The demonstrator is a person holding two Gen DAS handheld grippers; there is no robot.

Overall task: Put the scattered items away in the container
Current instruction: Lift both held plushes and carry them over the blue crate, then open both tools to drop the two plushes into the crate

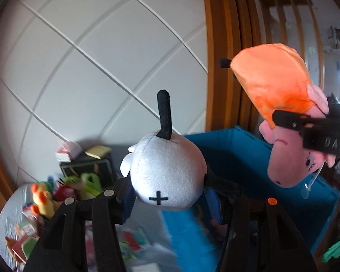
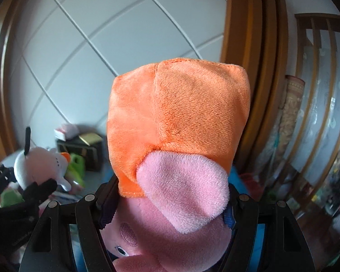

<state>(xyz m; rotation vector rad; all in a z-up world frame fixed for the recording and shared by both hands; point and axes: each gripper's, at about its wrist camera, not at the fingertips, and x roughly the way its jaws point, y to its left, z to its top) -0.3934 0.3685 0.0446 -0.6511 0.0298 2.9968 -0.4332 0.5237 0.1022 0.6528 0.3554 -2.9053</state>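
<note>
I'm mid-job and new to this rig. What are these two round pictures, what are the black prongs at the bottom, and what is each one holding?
Each picture comes from a fisheye camera on a hand-held claw, looking forward along its two black fingers.

Left wrist view: the left claw is shut on a white plush toy with a black tail. Behind it is the blue container. The right claw enters from the right.

Right wrist view: the right claw is shut on a pink pig plush in an orange dress, held upside down. The left claw and its toy show at the left.

More toys lie scattered at lower left.
</note>
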